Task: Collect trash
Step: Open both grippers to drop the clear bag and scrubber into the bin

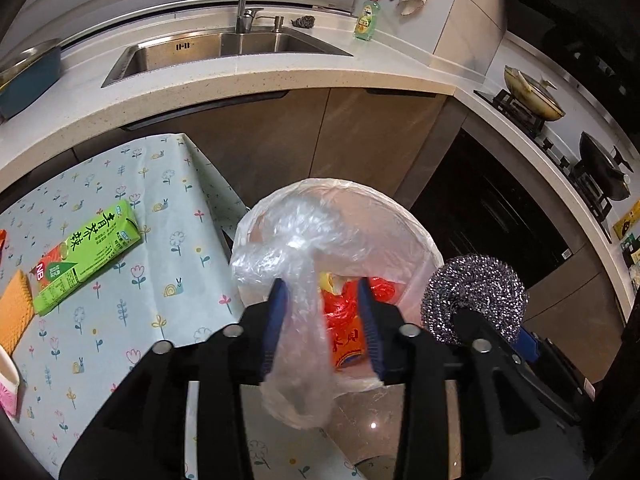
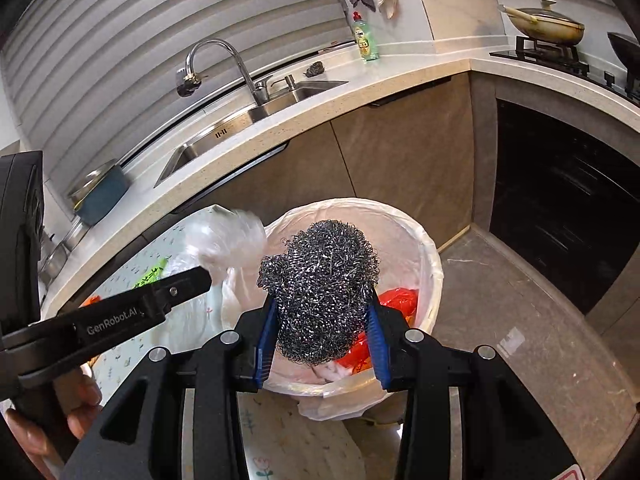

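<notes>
Kitchen bin (image 2: 430,280), right claw (image 2: 323,328) gripping steel scourer (image 2: 324,288)

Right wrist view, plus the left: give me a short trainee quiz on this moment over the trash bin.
1. What is clamped in the right gripper? A: a steel scouring ball. B: a dish soap bottle. C: a sponge.
2. True or false: the lined bin is empty.
3. What boxed item lies on the flowered tablecloth?

Key: 1 A. 2 False, red packaging lies inside. 3 The green carton.
</notes>
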The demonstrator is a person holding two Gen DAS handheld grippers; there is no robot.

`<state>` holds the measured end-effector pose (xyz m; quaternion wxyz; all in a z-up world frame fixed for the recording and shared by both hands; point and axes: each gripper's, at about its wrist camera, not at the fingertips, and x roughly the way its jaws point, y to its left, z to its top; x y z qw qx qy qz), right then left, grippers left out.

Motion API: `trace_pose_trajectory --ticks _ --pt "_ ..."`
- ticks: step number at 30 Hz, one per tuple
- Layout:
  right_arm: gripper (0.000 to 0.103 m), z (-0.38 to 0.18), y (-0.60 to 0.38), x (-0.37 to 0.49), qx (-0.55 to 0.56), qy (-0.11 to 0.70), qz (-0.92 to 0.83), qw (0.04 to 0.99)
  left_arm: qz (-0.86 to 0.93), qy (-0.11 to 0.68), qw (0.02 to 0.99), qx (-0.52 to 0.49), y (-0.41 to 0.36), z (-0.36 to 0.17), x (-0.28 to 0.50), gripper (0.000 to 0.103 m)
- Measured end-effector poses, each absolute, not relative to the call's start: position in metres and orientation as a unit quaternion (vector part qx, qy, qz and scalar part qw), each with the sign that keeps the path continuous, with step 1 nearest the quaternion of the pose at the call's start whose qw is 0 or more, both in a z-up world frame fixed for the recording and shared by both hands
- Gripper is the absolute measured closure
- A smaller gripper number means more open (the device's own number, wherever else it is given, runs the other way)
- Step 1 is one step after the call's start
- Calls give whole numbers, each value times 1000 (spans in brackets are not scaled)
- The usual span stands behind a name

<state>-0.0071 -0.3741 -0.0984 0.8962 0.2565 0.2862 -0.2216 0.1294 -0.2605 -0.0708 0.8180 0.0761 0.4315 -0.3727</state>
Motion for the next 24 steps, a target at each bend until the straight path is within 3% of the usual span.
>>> trace_pose_trajectory --ticks 24 --pt "63 -99 -372 34 242 298 -218 897 -322 423 845 55 -209 -69 154 64"
